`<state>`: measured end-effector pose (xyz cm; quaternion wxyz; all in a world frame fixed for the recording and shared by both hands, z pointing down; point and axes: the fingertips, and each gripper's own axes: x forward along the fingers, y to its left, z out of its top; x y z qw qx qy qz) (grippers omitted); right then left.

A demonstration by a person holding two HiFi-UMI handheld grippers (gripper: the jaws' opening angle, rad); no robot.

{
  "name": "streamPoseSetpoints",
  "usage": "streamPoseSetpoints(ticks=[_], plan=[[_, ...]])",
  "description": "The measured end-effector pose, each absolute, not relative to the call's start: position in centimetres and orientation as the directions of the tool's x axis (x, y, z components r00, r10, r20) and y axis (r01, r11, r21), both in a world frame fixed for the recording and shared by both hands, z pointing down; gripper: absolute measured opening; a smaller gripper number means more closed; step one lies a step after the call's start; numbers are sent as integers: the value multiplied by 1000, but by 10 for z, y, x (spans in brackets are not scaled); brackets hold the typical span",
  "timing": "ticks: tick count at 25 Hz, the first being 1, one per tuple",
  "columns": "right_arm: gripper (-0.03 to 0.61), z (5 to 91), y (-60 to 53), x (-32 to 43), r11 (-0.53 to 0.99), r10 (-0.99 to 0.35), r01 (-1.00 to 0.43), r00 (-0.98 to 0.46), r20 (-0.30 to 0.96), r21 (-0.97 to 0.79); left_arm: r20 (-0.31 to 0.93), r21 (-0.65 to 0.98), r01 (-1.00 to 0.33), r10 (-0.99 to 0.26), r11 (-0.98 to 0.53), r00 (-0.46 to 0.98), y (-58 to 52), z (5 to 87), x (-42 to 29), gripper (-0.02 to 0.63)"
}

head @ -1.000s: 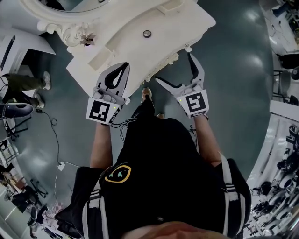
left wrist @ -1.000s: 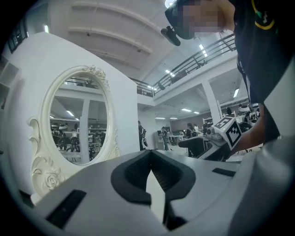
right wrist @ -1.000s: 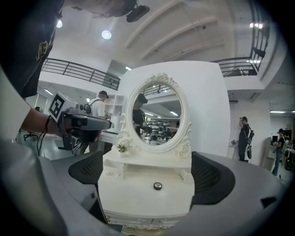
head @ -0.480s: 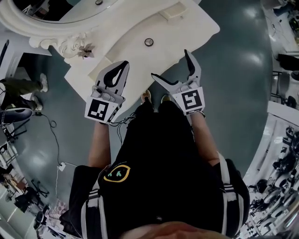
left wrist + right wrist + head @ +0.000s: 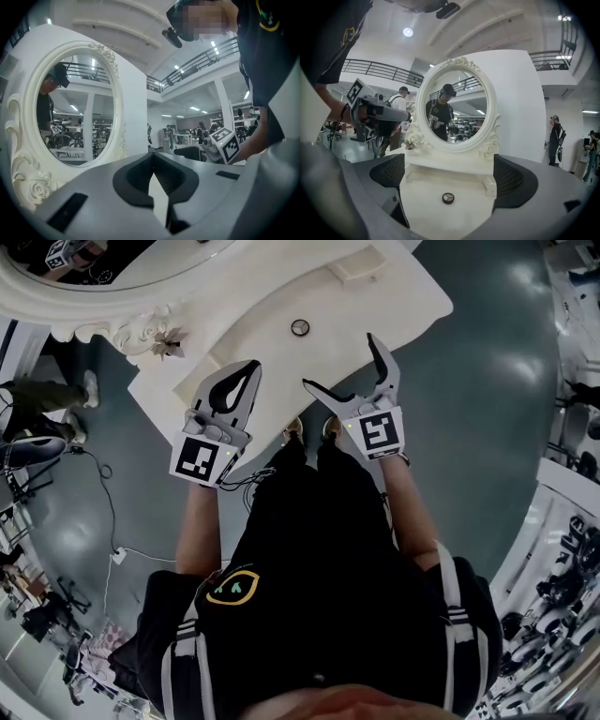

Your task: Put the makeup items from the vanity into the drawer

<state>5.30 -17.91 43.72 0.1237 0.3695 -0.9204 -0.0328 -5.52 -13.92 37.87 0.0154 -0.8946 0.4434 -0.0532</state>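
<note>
Head view: the right hand-held gripper [image 5: 339, 362], jaws spread and empty, now stands closer to the round eyeshadow compact [image 5: 299, 327] on the worktop [image 5: 403, 306]. The left hand-held gripper [image 5: 246, 373] stays clenched, empty. Pick-up is likely next.

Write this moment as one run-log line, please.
left hand-held gripper: shut, empty | right hand-held gripper: open, empty, facing small round dark compact | compact: lying on white vanity top, untouched

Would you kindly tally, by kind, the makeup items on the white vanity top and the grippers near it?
Small round dark makeup compact: 1
Grey two-jaw grippers: 2 (left gripper shut, right gripper open and empty)
Total: 3
</note>
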Motion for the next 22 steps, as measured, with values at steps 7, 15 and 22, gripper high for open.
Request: streamPoseSetpoints(ticks=[7,15,22], plan=[[598,489,-219,40,741,-669,-656,-704,238,146,99,-75,-807,-810,-585,578,-147,381,-55,18],[594,565,-257,19,767,-629,-629,-696,346,129,113,-72,-828,-829,-557,548,-155,381,-61,18],[586,631,-281,1,797,-567,-597,-684,460,95,101,-23,-843,-840,-537,532,-159,373,-58,18]])
